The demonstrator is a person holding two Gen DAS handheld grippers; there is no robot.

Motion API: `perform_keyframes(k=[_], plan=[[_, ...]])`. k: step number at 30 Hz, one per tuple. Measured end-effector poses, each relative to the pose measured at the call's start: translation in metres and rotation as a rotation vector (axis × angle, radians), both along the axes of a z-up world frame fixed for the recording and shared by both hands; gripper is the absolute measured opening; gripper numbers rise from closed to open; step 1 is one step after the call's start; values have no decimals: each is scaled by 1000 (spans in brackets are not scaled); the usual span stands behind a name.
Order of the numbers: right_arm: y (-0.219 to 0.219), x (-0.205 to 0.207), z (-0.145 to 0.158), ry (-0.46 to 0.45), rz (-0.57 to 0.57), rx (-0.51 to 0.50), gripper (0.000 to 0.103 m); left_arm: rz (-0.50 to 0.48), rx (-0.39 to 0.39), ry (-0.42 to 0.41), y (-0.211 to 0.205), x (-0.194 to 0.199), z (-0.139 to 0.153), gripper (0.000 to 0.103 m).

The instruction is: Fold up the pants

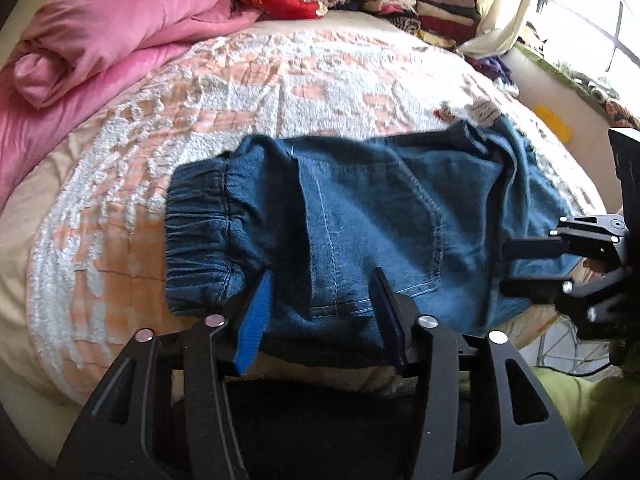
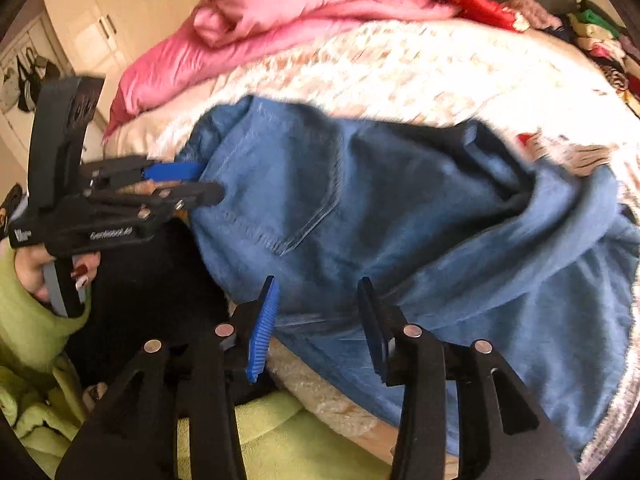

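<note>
Bed (image 1: 280, 92), peach-white textured cover: jeans (image 1: 380, 216) at near edge; pink duvet (image 1: 100, 40), folded clothes (image 1: 420, 0) at back.

The pants (image 1: 360, 216) lie across the near edge of the bed (image 1: 240, 92), waistband to the left. The left tongs (image 1: 322, 296) straddle their near edge; the right tongs (image 1: 510, 268) sit at their right end. A folded quilt (image 1: 100, 40) lies far left, stacked clothes (image 1: 420, 4) far right.
</note>
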State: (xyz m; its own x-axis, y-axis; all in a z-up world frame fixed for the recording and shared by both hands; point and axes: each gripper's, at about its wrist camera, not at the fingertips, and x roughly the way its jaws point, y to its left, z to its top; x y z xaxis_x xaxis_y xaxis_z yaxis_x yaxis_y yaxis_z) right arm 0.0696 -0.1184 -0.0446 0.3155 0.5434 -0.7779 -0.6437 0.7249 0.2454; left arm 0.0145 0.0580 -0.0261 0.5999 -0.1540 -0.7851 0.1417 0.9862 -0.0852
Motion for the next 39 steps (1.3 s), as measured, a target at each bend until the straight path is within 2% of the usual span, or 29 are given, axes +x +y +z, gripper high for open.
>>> perform_keyframes(k=[4, 8, 9, 10, 17, 23, 28, 34, 39], plan=[[-31, 3, 14, -39, -72, 21, 48, 23, -12, -43, 2, -8, 16, 49], [-60, 5, 23, -76, -142, 23, 50, 25, -25, -65, -1, -12, 27, 55], [-68, 5, 27, -86, -163, 25, 54, 20, -30, -65, -3, -12, 29, 56], [-74, 5, 30, -98, -185, 25, 58, 8, -38, -63, -7, -12, 30, 56], [-94, 22, 43, -145, -266, 27, 59, -98, -77, -31, -47, -3, 30, 58], [-89, 63, 50, -163, -293, -24, 59, -207, -131, 34, -86, 15, 19, 58], [-75, 114, 40, -128, -293, -80, 59, -261, -154, 100, -112, 33, 2, 57], [-57, 170, 16, -60, -311, -146, 59, -281, -184, 192, -132, 54, -23, 57], [-48, 198, -1, -39, -330, -203, 59, -299, -159, 187, -149, 64, -29, 57]])
